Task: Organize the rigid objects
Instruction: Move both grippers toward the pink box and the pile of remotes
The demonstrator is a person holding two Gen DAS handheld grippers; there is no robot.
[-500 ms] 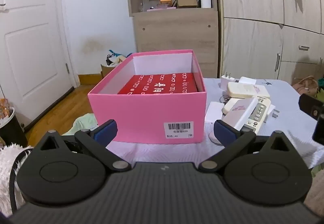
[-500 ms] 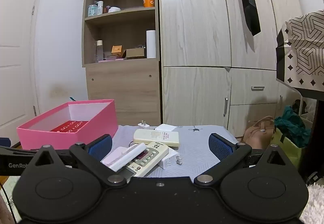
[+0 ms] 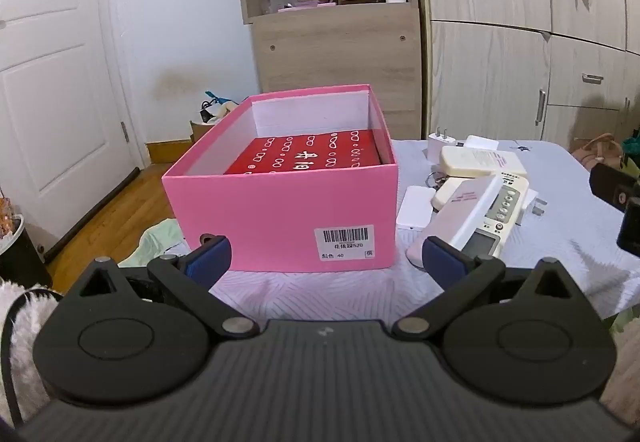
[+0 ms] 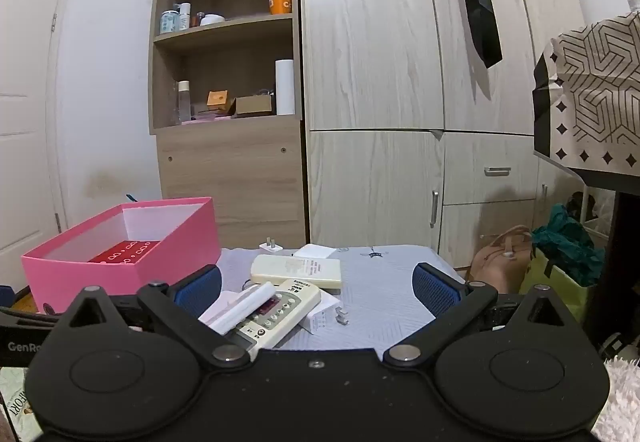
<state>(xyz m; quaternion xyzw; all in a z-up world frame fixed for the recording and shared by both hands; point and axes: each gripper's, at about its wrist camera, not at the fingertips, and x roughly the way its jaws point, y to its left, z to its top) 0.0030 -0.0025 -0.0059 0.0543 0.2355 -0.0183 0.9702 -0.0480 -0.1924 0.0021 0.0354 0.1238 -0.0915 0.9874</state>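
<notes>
Remotes (image 4: pixel 280 312) and chargers (image 4: pixel 270 246) lay in a loose pile on the table (image 4: pixel 384 282), just beside the pink box (image 3: pixel 280 210), which already held a red packet (image 3: pixel 308 158). Both the left gripper (image 3: pixel 326 256) and the right gripper (image 4: pixel 316 288) stood wide open and empty. The step in hand appeared to be the approach; the next move would call for closing on the nearest remote and carrying it into the box.

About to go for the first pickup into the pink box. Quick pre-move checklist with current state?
1. Left tongs open, nothing between them: ok.
2. Right tongs open, nothing gripped: ok.
3. Pink box lid off, red box already inside, room left behind it: ok.
4. Nearest remote reachable: ok, but it lies tilted on other items with a white flap across it.
5. Pile stable when one item is lifted: cannot tell; the remotes, chargers and flat white pieces overlap.
6. Path to the box free: ok.
</notes>
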